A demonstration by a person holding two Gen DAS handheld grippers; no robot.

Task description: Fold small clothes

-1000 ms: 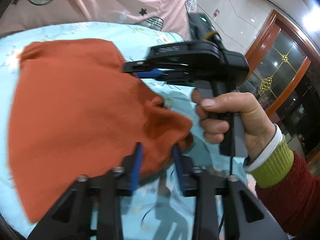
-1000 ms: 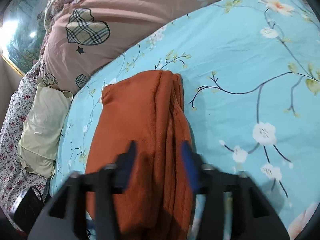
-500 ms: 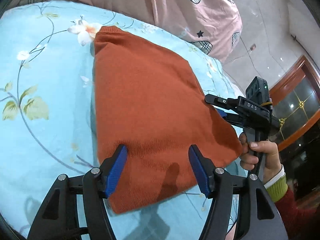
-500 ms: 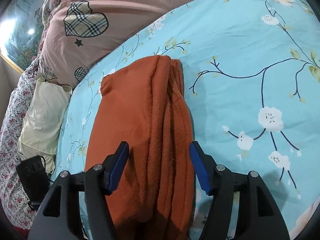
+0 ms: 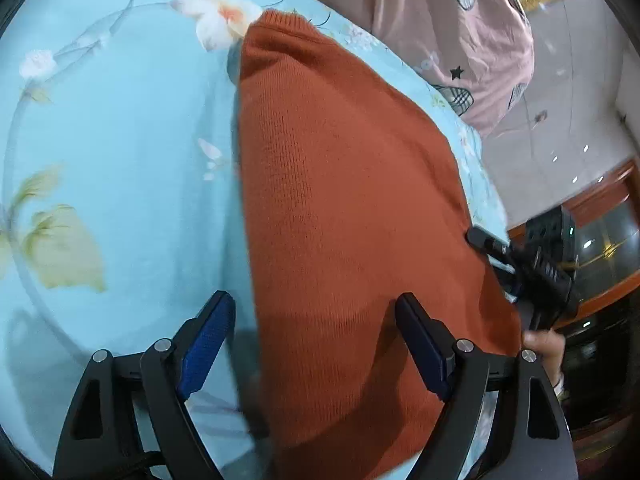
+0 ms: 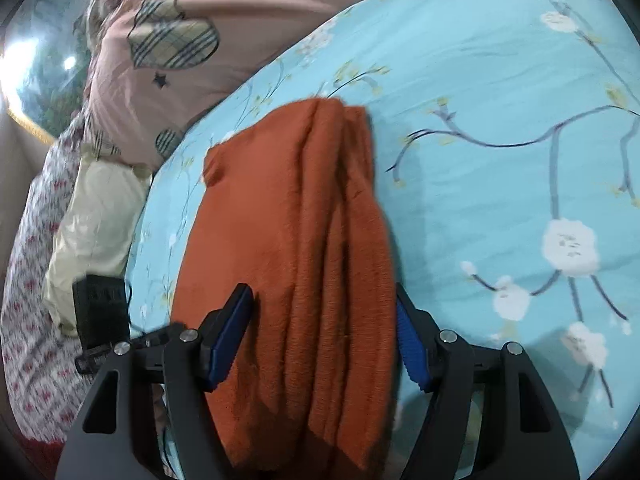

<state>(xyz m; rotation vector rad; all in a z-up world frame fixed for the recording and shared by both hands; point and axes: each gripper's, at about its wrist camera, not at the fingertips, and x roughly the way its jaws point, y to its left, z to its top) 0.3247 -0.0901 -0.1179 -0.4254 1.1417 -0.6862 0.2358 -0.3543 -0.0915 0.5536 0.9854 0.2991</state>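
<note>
Orange knit (image 5: 352, 208) looks soft, light (floppy); grab a folded edge. Left gripper (image 5: 316, 344) and right gripper (image 6: 324, 336) gape wide, empty.

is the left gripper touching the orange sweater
Cannot tell. In the left wrist view the open left gripper straddles the orange sweater, but no clear contact or gap shows.

My left gripper (image 5: 316, 340) sits over the near end of the sweater (image 5: 352, 208), which lies folded on the sheet (image 5: 120, 184); left pad over bare sheet, right pad over knit. Right gripper (image 6: 324, 336) straddles the sweater's stacked folds w/ sheet to its right. Quilt (image 6: 208, 40) behind the sweater. Pillow (image 6: 96, 216) left of sheet, adapter (image 6: 102, 308) in front of it.
</note>
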